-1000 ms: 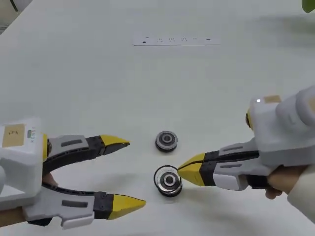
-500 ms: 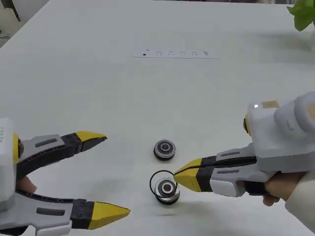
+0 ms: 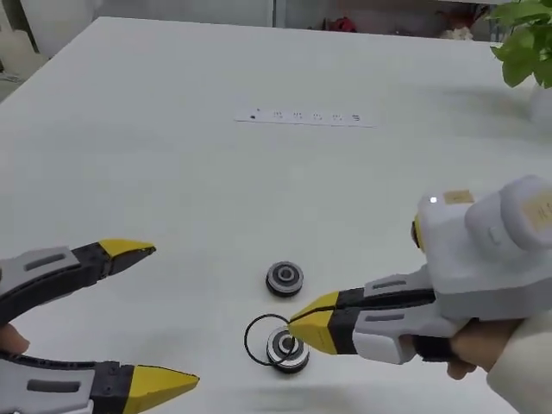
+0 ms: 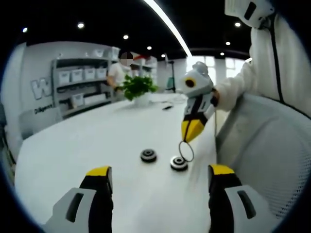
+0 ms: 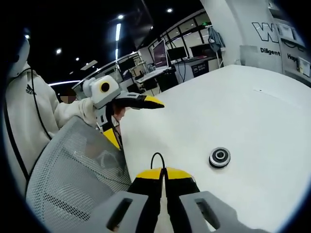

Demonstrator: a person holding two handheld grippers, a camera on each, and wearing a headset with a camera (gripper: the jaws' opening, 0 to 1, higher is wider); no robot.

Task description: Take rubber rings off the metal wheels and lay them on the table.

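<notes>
My right gripper is shut on a thin black rubber ring that stands out as a loop from its yellow tips. The ring hangs just over and beside a small metal wheel on the white table. Whether the two still touch, I cannot tell. A second wheel with a dark rim lies a little farther back. My left gripper is wide open at the lower left, holding nothing. In the left gripper view the ring dangles above the nearer wheel. The right gripper view has the ring at the closed tips.
A flat white power strip lies across the table's far middle. A green plant stands at the far right corner. A mesh chair back sits close behind the near table edge.
The right gripper has drawn the ring up and off to the side of the near wheel. The left gripper has pulled back to the left. The head camera has tilted up.
</notes>
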